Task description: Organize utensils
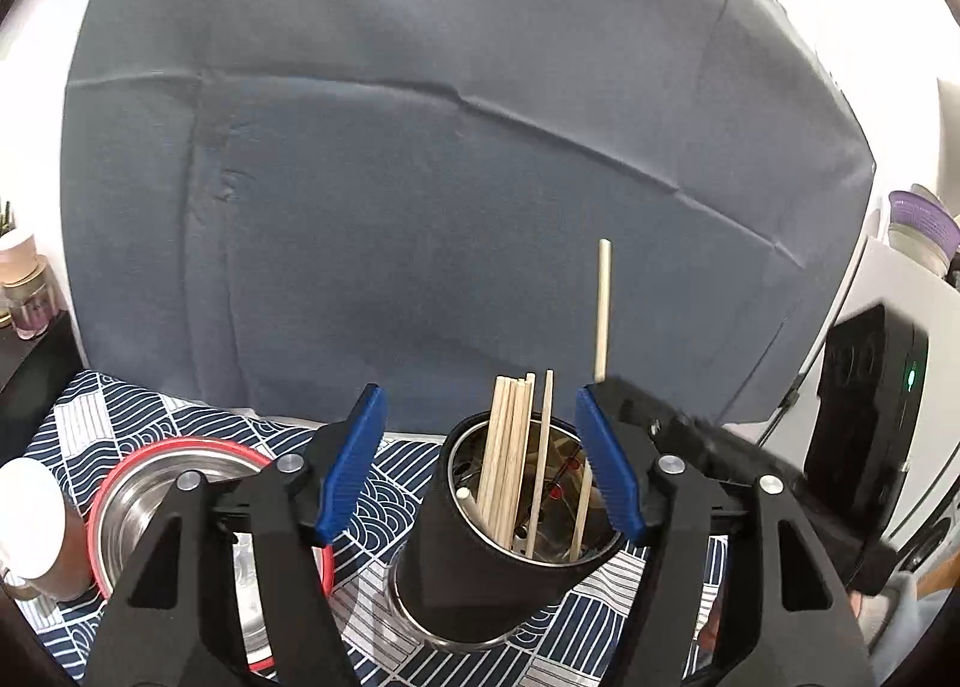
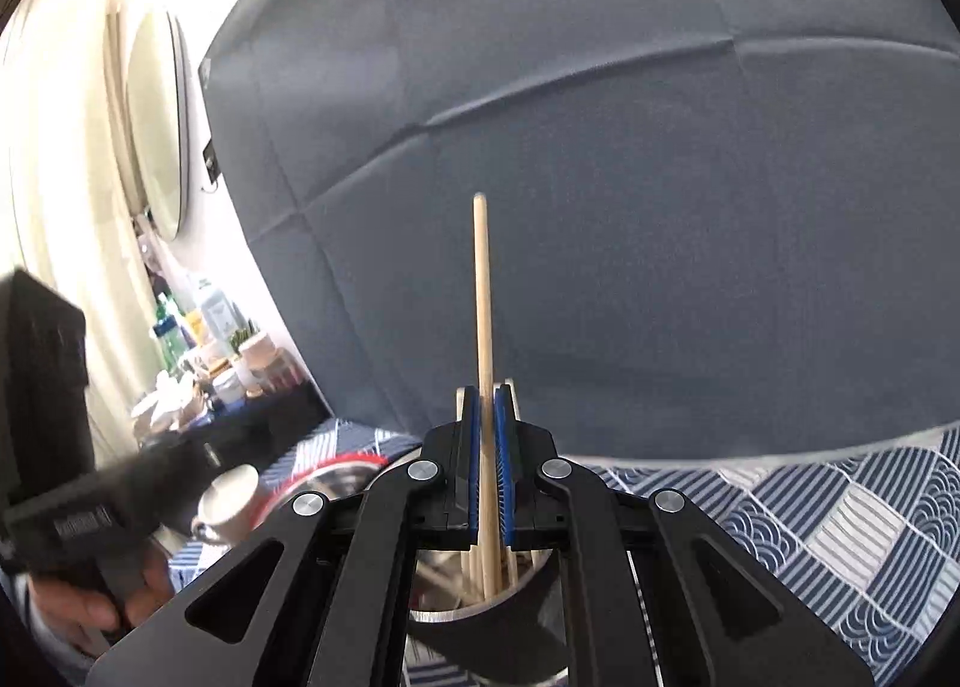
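Observation:
A black utensil holder (image 1: pixel 480 567) with a steel inside stands on the patterned cloth and holds several wooden chopsticks (image 1: pixel 510 459). My left gripper (image 1: pixel 479 396) is open, its blue pads on either side of the holder's rim and apart from it. My right gripper (image 2: pixel 486 396) is shut on a single wooden chopstick (image 2: pixel 483 297), held upright over the holder (image 2: pixel 480 627), lower end among the others. In the left wrist view that chopstick (image 1: pixel 603 309) rises above the right gripper (image 1: pixel 603 387).
A red-rimmed steel bowl (image 1: pixel 150 495) and a white-capped jar (image 1: pixel 30 519) sit left of the holder on the blue-and-white cloth (image 1: pixel 384 483). A grey-blue fabric backdrop (image 1: pixel 450 207) hangs behind. Bottles crowd a dark shelf (image 2: pixel 198 339) at far left. A hand (image 2: pixel 78 609) grips the left tool.

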The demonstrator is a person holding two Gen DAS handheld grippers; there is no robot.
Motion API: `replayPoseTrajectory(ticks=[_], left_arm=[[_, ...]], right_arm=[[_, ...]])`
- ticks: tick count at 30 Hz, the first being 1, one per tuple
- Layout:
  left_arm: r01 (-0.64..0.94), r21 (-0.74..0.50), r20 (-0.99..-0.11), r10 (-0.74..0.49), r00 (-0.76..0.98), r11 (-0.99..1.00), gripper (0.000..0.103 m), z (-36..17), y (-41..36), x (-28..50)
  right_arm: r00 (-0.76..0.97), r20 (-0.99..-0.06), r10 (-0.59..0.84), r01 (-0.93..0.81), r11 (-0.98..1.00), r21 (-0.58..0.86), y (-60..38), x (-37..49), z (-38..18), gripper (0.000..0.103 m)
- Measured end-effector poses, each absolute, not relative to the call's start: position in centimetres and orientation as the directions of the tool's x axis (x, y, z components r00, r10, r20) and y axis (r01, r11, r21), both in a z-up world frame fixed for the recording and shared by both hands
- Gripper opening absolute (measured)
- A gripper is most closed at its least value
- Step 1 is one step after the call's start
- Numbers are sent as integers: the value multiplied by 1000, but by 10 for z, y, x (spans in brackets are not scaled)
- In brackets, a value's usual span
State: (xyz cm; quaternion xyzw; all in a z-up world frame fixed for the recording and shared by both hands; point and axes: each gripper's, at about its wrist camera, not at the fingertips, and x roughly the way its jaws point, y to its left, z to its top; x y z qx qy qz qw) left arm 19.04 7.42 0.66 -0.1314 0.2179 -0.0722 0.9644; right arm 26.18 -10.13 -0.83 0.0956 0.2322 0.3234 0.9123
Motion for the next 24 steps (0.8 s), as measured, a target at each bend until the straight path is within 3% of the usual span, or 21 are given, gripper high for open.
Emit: replayPoseTrajectory(ticks=[4,6,7,8,9,12,17,19,24], left_arm=[[25,-255,-420,-134,897,967,95,8,76,182],[6,-238,-438,-113,892,971,97,9,77,179],[0,-231,-445,-106,889,973,97,9,77,178],[-17,-214,-463,-87,882,977,97,9,77,178],[-32,-197,-480,-68,874,980,97,8,77,177],[-49,-167,-497,-41,867,985,97,10,77,171],[-55,-182,-496,-43,867,982,97,15,80,161],[-73,-180,-489,-25,872,981,97,18,81,156],[-139,-129,-494,58,867,982,97,22,78,143]], right_arm=[[693,-382,611,-529,791,306,-106,252,-8,9],[702,-384,600,-523,800,295,-110,248,-5,9],[709,-385,591,-516,807,289,-112,246,-3,17],[716,-386,582,-508,813,283,-115,244,-1,32],[726,-385,570,-498,822,276,-117,241,1,39],[750,-373,546,-481,838,258,-123,233,7,49],[779,-374,503,-455,864,214,-127,221,17,80],[779,-373,504,-458,864,211,-127,217,20,86],[786,-399,472,-434,881,188,-128,208,23,89]])
